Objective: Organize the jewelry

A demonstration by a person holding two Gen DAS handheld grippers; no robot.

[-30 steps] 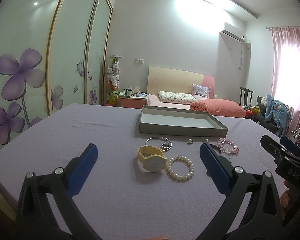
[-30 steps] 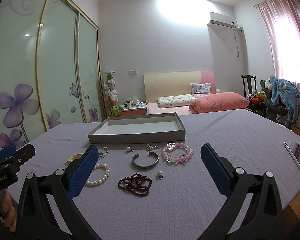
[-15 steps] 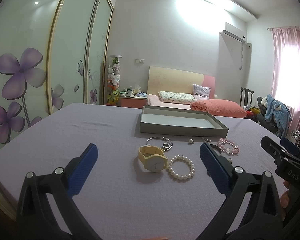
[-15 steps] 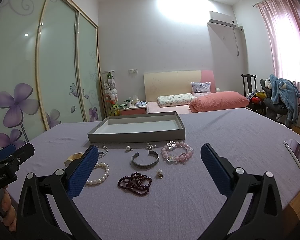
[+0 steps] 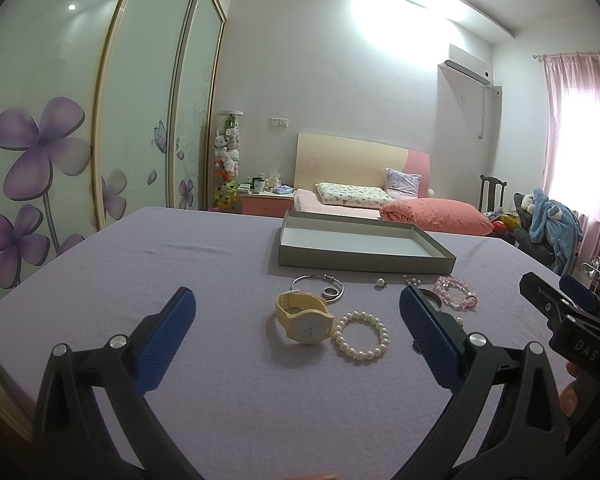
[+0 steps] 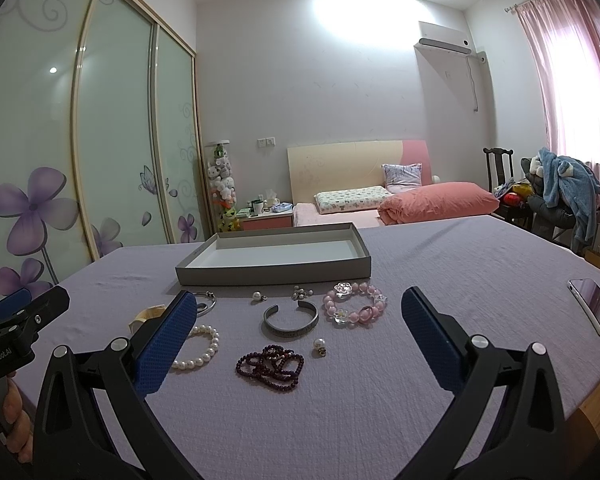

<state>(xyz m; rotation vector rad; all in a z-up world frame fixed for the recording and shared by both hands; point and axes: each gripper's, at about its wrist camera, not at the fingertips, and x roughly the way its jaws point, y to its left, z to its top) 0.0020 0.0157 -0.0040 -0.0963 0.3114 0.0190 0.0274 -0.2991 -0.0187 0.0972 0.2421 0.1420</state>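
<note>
1. A lilac cloth covers the surface [image 6: 440, 280] in front of me.
2. A shallow grey tray [image 6: 274, 270] lies at the far side.
3. Nearer me lie a cream watch [image 5: 304, 318], pearl bracelet [image 5: 361, 336], silver bangle [image 5: 319, 286], grey cuff [image 6: 291, 320], pink bead bracelet [image 6: 354, 306] and dark red beads [image 6: 271, 366].
4. A phone [image 6: 596, 306] lies at the right edge.

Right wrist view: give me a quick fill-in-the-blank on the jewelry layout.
1. The tray holds ____ jewelry.
2. The cuff lies directly ____ the dark beads.
3. The phone lies to the ____ of the pink bracelet.

Missing: no; behind; right
</note>
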